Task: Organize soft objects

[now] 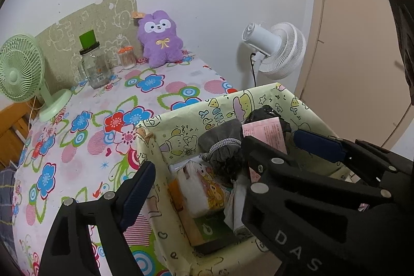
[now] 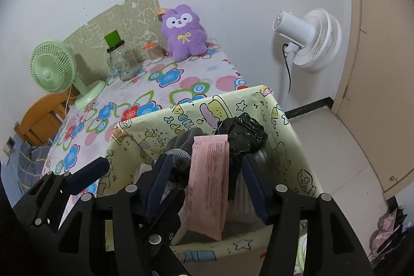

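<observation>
Both grippers, left (image 1: 225, 157) and right (image 2: 204, 185), hang with fingers released over the box (image 2: 297, 146); the pink packet (image 2: 209, 180) seems dropped in, withdrawal next.

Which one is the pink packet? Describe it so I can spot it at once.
Find the yellow cartoon-print box at the near edge of the flowered table. Inside, the pink packet stands upright between a grey pouch and black plastic bag: flat, pale pink, covered in small print.
</observation>
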A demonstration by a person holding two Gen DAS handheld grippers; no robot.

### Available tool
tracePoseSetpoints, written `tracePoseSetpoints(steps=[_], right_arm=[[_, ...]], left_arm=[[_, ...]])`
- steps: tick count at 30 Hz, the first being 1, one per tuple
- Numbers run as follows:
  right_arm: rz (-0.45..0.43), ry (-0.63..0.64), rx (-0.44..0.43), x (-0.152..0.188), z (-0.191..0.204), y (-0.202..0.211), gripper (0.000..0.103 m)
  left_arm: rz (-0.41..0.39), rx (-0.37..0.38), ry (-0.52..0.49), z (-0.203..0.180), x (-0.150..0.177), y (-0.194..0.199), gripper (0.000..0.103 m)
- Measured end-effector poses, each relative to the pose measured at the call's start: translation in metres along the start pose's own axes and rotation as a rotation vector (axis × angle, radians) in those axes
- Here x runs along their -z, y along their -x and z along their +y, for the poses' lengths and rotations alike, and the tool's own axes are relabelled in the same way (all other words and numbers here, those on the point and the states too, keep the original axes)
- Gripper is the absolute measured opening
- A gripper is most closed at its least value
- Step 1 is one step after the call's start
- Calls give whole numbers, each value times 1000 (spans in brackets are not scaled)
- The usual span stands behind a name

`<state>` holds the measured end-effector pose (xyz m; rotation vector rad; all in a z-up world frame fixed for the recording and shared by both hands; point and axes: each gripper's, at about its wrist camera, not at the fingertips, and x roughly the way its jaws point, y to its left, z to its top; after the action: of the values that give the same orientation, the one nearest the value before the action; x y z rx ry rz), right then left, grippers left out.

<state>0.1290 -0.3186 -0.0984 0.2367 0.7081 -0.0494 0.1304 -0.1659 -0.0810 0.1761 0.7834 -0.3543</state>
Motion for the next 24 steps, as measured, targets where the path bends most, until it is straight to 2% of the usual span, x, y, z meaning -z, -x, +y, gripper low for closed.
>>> tracePoseSetpoints(steps=[6,8,18,24], right_arm=[[-10,5,7,5,2,10,64],[-15,9,6,7,4,14,72],[-66,32,0,11,19,40,73],[-101,53,-5,13,35,57,81]], left_arm=[[-11,-5,4,0,4,9,92],[-19,-8,6,1,5,13,94],[-72,-23,18,8,10,41,98],[-118,-50,41,19,14,61,100]])
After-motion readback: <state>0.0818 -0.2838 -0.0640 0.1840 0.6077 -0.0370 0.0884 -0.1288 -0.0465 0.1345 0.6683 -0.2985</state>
